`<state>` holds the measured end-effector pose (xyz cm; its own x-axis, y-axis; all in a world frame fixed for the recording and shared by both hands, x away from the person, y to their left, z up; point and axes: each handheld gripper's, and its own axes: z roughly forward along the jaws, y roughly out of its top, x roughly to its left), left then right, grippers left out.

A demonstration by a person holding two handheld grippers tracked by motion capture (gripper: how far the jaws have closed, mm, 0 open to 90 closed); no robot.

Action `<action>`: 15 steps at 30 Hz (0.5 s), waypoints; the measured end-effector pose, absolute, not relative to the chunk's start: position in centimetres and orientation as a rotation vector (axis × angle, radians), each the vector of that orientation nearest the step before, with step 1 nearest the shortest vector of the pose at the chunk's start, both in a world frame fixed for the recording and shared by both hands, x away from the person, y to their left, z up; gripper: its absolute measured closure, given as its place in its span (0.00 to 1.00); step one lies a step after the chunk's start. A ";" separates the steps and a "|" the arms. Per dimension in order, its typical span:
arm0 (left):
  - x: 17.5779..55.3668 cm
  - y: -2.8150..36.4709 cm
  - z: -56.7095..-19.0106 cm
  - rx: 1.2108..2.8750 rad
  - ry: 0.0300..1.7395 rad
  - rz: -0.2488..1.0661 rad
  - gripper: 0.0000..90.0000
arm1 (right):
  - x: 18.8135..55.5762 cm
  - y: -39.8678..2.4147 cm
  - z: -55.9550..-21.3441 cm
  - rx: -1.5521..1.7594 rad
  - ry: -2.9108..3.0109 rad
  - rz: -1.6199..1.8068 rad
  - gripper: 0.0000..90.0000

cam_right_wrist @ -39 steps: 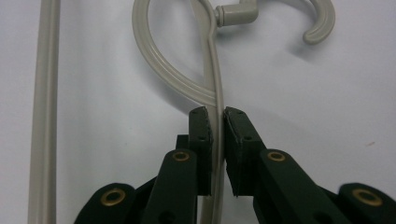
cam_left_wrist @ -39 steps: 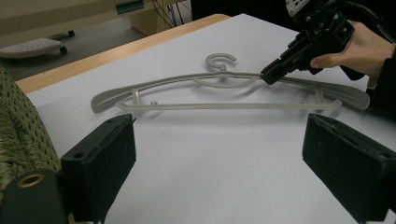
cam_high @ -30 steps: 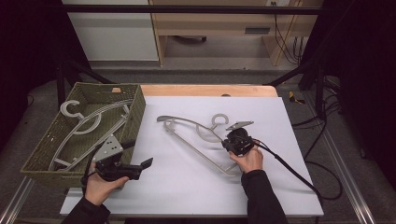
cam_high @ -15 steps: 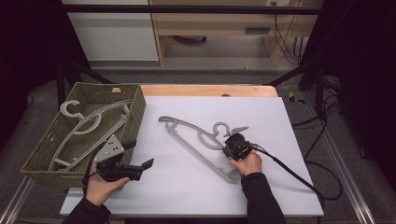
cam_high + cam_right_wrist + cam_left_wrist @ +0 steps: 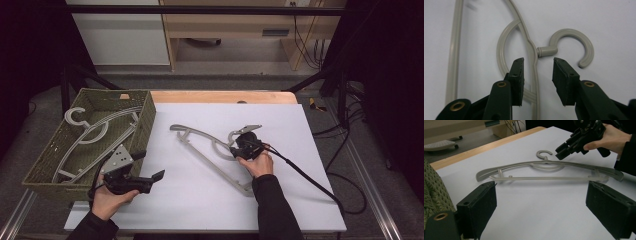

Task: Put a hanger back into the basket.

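A grey plastic hanger [image 5: 200,142] lies flat on the white table top, hook [image 5: 574,41] toward the far right. My right gripper [image 5: 237,148] hovers over the hanger's neck [image 5: 532,51]. Its jaws have just been opening and stand open astride the top bar [image 5: 534,75], and the pads do not press on it. My left gripper [image 5: 148,165] rests at the near left beside the basket, open and with nothing between its pads. In the left gripper view the hanger [image 5: 544,166] stretches across ahead, with the right gripper [image 5: 576,140] above its hook.
A green woven basket [image 5: 146,122] stands at the table's left and holds more grey hangers [image 5: 95,132]. A black cable [image 5: 305,175] trails from the right gripper toward the near right. A wooden strip [image 5: 225,96] edges the far side of the table.
The right hand has shifted a little toward the near left over the hanger, and its jaws have gone from shut to open, letting go of the hanger. The left gripper has kept still.
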<state>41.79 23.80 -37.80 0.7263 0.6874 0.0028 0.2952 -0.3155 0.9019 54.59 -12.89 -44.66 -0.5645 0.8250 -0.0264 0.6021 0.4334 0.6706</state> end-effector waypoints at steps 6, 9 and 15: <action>41.8 23.9 -37.8 1.906 0.759 0.481 0.11 | 55.4 -12.3 -46.1 1.241 2.379 0.814 0.71; 41.8 23.9 -37.8 1.904 0.757 0.482 0.11 | 55.5 -12.1 -46.7 1.255 2.389 0.786 0.75; 41.8 23.9 -37.8 1.907 0.758 0.483 0.11 | 55.7 -12.1 -46.6 1.275 2.412 0.803 0.87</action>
<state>41.83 23.86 -37.78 0.7250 0.6888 0.0043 0.2951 -0.3162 0.9016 55.71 -12.12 -46.58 -0.5629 0.8265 -0.0010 0.6608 0.4508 0.6001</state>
